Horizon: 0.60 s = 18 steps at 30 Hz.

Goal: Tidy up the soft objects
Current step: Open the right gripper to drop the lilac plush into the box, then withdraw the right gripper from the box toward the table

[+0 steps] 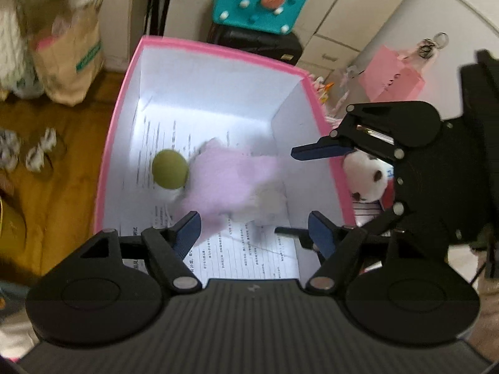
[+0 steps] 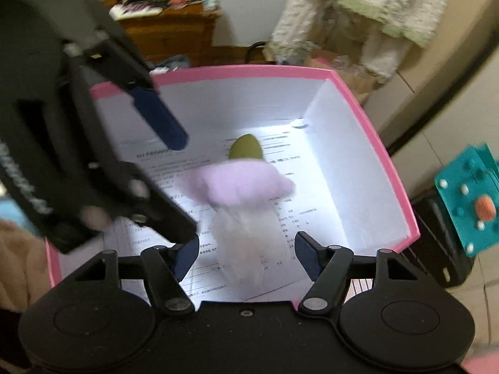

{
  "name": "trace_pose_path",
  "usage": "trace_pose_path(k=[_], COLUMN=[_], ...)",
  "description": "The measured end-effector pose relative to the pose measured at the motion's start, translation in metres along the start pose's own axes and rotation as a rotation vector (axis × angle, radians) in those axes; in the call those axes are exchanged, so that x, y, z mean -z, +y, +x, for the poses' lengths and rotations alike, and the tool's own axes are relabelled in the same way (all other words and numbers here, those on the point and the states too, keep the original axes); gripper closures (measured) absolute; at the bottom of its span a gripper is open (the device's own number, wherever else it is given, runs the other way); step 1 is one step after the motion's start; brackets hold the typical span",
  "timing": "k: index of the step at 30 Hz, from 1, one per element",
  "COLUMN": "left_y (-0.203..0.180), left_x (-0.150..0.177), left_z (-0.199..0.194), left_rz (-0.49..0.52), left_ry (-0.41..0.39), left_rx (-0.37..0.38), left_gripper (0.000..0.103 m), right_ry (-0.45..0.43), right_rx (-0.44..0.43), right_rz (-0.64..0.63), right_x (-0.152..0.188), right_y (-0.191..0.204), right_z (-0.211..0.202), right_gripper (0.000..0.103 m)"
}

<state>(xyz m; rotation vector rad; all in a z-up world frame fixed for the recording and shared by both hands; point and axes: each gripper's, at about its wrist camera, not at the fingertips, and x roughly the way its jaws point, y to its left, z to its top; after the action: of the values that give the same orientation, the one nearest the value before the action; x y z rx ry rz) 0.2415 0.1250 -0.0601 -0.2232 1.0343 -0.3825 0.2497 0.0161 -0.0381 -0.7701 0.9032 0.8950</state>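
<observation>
A pink-rimmed white box (image 1: 215, 50) (image 2: 379, 152) lined with printed paper holds a green ball (image 1: 169, 169) (image 2: 245, 149) and a blurred pink and white soft toy (image 1: 229, 184) (image 2: 244, 187) beside it. My left gripper (image 1: 254, 230) is open over the box's near end, above the toy. My right gripper (image 2: 248, 255) is open over the box, the toy between and below its fingers. Each gripper shows in the other's view: the right one (image 1: 299, 190) at the box's right wall, the left one (image 2: 184, 193) at the box's left.
A white plush with dark eyes (image 1: 366, 174) lies outside the box's right wall. A teal toy box (image 1: 260, 0) (image 2: 467, 208) sits on a black case. A paper bag (image 1: 67, 53), a pink bag (image 1: 391, 76) and a wooden cabinet (image 2: 174, 31) stand around.
</observation>
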Motion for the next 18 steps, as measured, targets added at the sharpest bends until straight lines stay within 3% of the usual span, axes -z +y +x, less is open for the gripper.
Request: trace_pose_path(k=[9,18], left_y=[-0.016,-0.048], left_x=[0.021,0.038], left_z=[-0.043,-0.076], left_rz=[0.082,0.157], left_ry=[-0.099,-0.145], left_rx=[-0.054,-0.109], left_gripper=[0.028,0.028], right_ry=[-0.129,-0.244], right_rx=[0.007,-0.004], right_rz=[0.245,0.289], right_x=[0.033,0.054], right_y=[0.000,0.023], right_z=[-0.052,-0.111], right_gripper=[0.030,0.030])
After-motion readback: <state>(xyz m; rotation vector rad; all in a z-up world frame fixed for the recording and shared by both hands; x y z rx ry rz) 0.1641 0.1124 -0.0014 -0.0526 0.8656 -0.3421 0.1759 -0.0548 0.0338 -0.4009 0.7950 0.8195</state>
